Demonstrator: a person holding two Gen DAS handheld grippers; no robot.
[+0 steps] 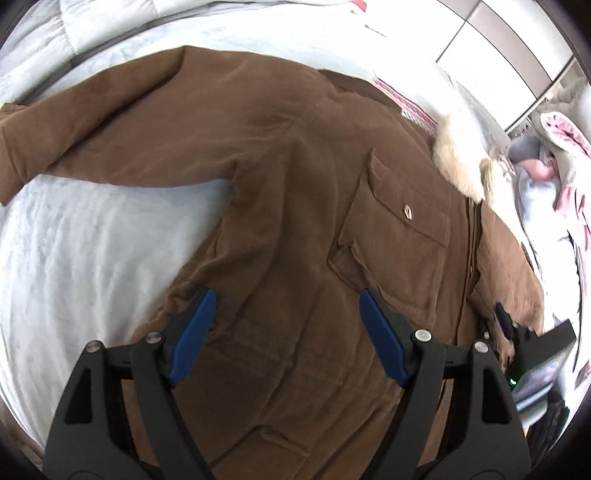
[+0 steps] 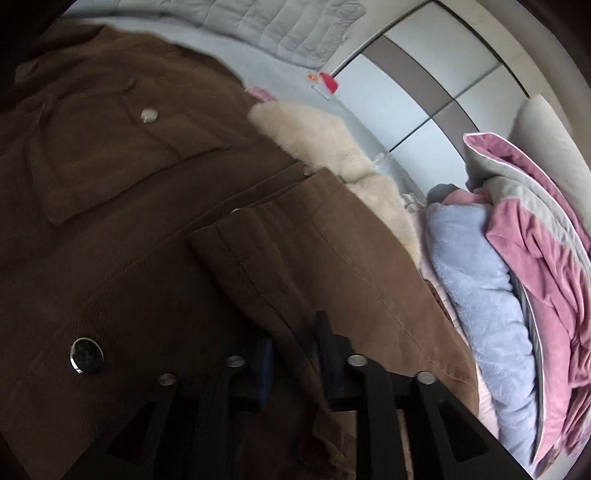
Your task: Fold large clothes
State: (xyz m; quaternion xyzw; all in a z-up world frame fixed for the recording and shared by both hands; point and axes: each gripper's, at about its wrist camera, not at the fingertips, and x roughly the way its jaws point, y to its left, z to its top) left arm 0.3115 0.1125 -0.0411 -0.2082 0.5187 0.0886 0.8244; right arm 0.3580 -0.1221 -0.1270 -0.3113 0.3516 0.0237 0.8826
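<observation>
Brown coat point(image 1: 295, 192) flat — left gripper point(image 1: 286, 295) wide, empty; right gripper point(image 2: 293, 332) narrowly parted, grip unclear.

Pale bed point(image 1: 74, 258), perhaps panelled wardrobe point(image 2: 424, 110) behind.

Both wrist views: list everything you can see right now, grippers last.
coat: one, brown, spread front up on the bed; one sleeve out flat, the other folded across its front.
fur collar: one, cream, at the coat's neck.
sheet: one, pale blue, under the coat.
quilt: one, pale grey, at the bed's far edge.
blanket: one, light blue and fluffy, beside the coat.
pink cloth: one, pink and grey, piled beyond the blanket.
red item: one, small, on the sheet; too small to identify.
left gripper: black with blue pads, open above the coat's front, holding nothing.
right gripper: black, partly open, folded sleeve fabric between its jaws.
</observation>
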